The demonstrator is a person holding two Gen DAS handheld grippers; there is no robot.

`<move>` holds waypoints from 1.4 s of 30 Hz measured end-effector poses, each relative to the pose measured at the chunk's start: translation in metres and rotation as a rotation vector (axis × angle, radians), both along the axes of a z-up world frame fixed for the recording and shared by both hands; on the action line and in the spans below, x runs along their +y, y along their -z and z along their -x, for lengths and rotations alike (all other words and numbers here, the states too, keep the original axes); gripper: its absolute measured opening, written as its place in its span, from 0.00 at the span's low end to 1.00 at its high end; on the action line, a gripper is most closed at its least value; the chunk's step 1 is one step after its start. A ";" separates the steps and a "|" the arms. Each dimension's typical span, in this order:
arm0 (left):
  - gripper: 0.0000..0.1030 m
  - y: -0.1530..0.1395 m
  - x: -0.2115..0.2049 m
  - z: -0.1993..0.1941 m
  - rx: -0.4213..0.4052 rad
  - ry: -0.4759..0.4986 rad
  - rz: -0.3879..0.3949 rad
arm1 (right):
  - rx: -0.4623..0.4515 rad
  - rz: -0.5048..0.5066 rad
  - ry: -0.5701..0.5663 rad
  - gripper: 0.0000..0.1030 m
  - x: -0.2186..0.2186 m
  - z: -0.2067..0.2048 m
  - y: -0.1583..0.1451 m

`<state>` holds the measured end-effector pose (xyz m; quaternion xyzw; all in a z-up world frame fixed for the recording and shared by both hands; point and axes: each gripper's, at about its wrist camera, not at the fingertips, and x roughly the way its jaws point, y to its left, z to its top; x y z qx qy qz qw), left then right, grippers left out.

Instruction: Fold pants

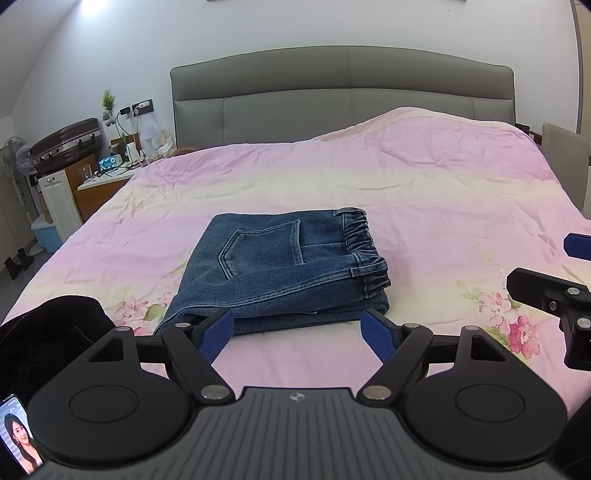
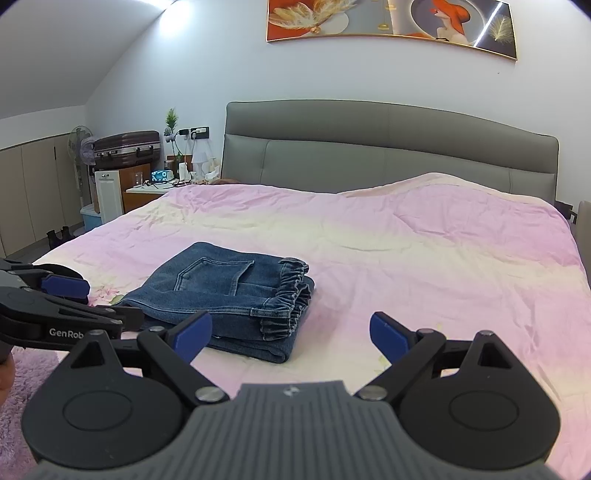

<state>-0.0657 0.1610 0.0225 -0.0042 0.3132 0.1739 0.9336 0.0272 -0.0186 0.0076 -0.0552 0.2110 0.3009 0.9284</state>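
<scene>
Now folded jeans (image 1: pixel 280 269) on bed (image 1: pixel 424 192); both jaws apart.

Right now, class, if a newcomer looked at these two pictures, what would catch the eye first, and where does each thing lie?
The folded blue jeans stand out first, a compact stack on the pink floral bedspread, waistband to the right. Next come the open left gripper and open right gripper, both short of the jeans and holding nothing. Behind, a grey headboard sits beneath an orange painting.
</scene>
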 end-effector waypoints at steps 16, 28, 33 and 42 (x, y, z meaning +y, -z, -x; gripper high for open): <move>0.89 -0.003 -0.003 0.002 0.006 -0.009 0.008 | -0.006 0.003 -0.006 0.87 -0.002 0.003 -0.003; 0.89 -0.003 -0.006 0.001 0.009 -0.006 0.010 | -0.005 0.002 -0.009 0.87 -0.002 0.004 -0.003; 0.89 -0.003 -0.007 0.001 0.010 0.001 0.008 | -0.002 0.005 -0.015 0.87 -0.003 0.004 -0.003; 0.89 -0.004 -0.007 0.003 0.003 0.013 0.011 | -0.002 0.007 -0.017 0.87 -0.002 0.004 -0.004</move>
